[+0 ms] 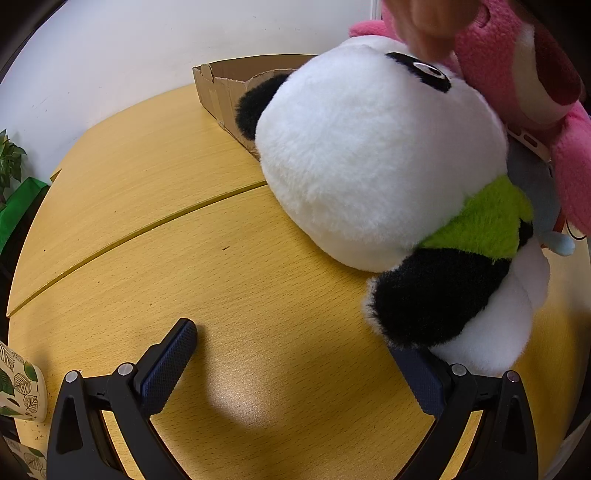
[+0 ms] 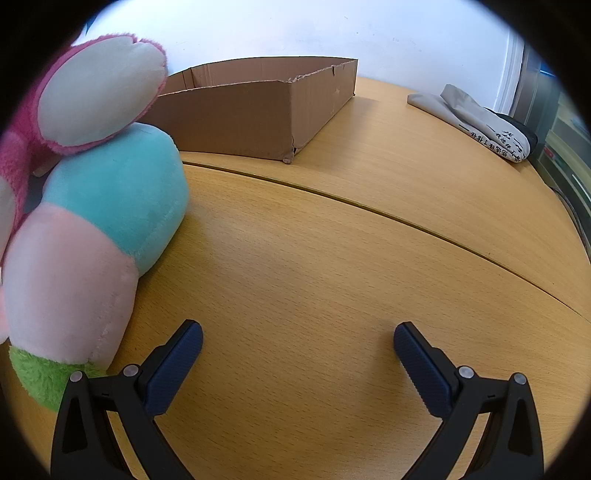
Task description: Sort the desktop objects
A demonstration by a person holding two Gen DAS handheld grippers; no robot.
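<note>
Plush toys crowd the right side of the left wrist view: a panda plush (image 1: 369, 158) with a white head, black ear and lime-green scarf lies on the wooden table (image 1: 147, 206), and a pink plush bear (image 1: 517, 74) leans over it at the upper right. A blurred hand (image 1: 424, 22) at the top edge reaches down onto the panda's head. Behind the panda, in the upper middle of the frame, stands a low cardboard box (image 1: 221, 88). The left gripper (image 1: 295, 350) hovers over bare tabletop at the bottom of the frame, its fingers spread wide and holding nothing; the panda's body hides the tip of the finger on the right. A leaf-patterned cup (image 1: 22, 387) sits at the lower left, with green leaves (image 1: 11, 162) at the left edge.

In the right wrist view, the right gripper (image 2: 298, 343) also has its fingers spread, empty, above the table. At the left of the frame a teal and pale-pink plush (image 2: 110, 206) rests on the table beneath the pink bear's foot. The open cardboard box is in the upper middle, and a folded grey cloth bag (image 2: 476, 118) with printed characters lies at the upper right.
</note>
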